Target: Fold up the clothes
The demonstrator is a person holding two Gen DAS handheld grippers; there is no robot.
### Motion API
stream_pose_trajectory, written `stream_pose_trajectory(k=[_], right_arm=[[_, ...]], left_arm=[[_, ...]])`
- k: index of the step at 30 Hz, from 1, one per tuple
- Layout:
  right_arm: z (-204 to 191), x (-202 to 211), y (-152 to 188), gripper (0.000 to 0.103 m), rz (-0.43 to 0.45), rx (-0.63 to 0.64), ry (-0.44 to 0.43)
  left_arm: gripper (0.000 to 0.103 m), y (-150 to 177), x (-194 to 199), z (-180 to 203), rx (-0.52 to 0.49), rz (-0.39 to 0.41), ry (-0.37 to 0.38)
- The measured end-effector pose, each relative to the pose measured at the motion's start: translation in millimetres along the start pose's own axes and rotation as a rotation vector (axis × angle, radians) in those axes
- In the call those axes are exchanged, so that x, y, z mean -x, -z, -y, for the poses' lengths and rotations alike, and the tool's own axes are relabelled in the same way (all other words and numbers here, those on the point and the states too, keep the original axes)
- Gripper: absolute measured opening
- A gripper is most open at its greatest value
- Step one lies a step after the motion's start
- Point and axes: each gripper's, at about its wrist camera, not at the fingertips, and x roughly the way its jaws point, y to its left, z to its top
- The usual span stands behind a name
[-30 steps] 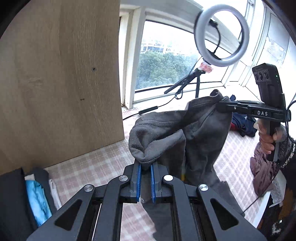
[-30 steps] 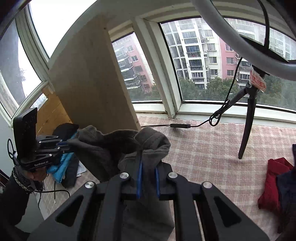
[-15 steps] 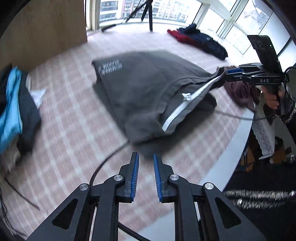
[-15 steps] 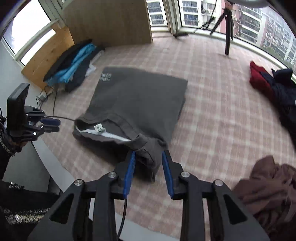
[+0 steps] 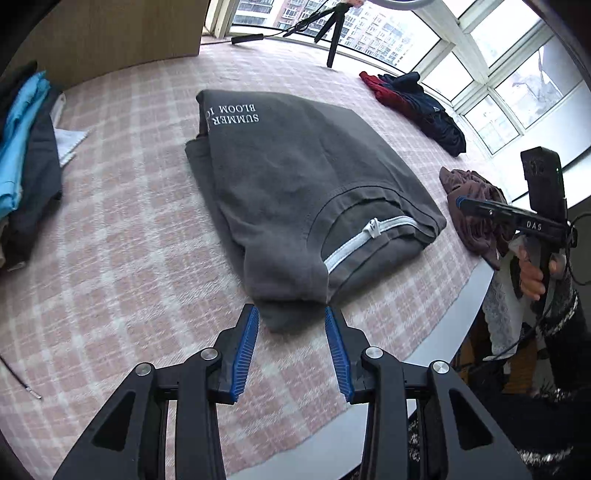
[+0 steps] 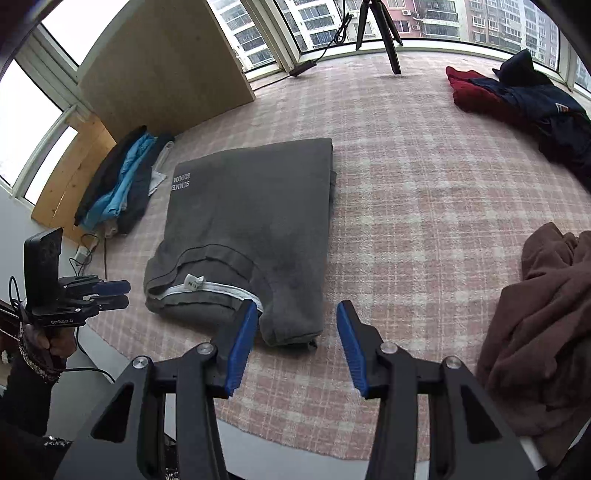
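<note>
Holding both claws spread wide and empty, I look down on the grey sweatshirt [image 5: 295,184], which lies folded flat on the pink checked cloth [image 5: 110,258] that covers the table. My left gripper [image 5: 291,317] has its blue pads [image 5: 245,350] on either side of the sweatshirt's near corner, apart from the fabric; nothing sits between them but the tip of that corner and the cloth below. My right gripper [image 6: 295,314] stands equally open just off the sweatshirt's other near corner, the left pad close to the white-taped neckline [image 6: 207,290], the right pad over bare cloth.

White lettering [image 5: 232,114] reading "SUMMER BLOOM" marks the sweatshirt's far end. The collar with its small white label [image 6: 194,282] faces the table edge nearest me. A lower layer of the sweatshirt sticks out a little past the top layer along the far side.

Left of the sweatshirt, against a wooden panel [image 6: 162,70], lies a stack of dark and light-blue clothes [image 6: 118,184]. Right of it, near the table's edge, sits a crumpled brown garment [image 6: 546,314]. Beyond the sweatshirt to the right, by the windows, lies a heap of red and navy clothes [image 6: 517,96]. A black tripod [image 6: 384,33] stands past the sweatshirt's far end.
</note>
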Motion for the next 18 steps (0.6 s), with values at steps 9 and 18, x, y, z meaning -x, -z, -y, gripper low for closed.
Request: stream_pose_trajectory(k=[9, 18], right_arm=[[12, -35, -2, 0.044, -0.054, -0.076, -0.064], [1, -33, -9, 0.023, -0.064, -0.025, -0.085]], left_arm=[[0.033, -10, -23, -12, 0.036, 0.012, 0.015], [0.005, -10, -3, -1, -0.024, 0.065, 0.020]])
